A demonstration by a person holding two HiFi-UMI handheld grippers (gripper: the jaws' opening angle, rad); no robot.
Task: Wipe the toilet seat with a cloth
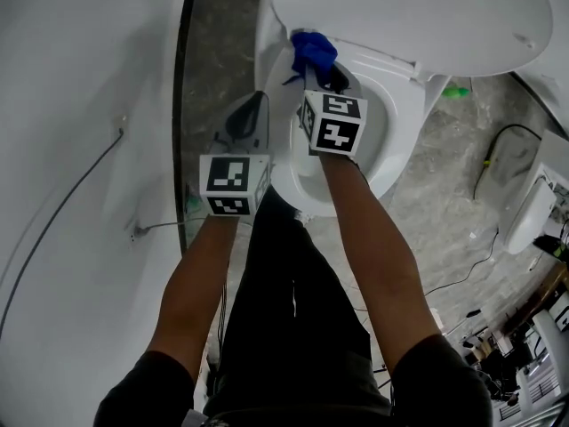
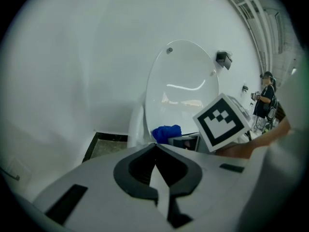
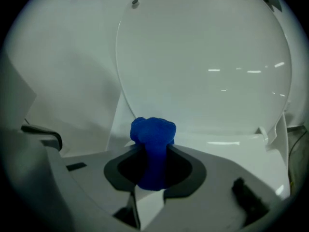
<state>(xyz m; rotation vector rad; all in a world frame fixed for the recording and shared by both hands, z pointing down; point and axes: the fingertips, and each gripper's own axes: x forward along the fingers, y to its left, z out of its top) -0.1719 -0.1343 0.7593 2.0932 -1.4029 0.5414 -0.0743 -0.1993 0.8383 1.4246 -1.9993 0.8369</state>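
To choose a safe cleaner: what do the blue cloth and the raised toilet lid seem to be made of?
The blue cloth: soft matte fabric, probably microfibre; it bunches into folds. The toilet lid: glossy white, likely hard plastic; it mirrors light strips sharply.

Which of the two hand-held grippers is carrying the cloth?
The right hand-held gripper: its jaws pinch the blue cloth. The left hand-held gripper is shut with nothing between its jaws.

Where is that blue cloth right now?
The blue cloth is pinched in the jaws of the right gripper, top centre of the head view, at the rear of the toilet seat, just below the raised lid.
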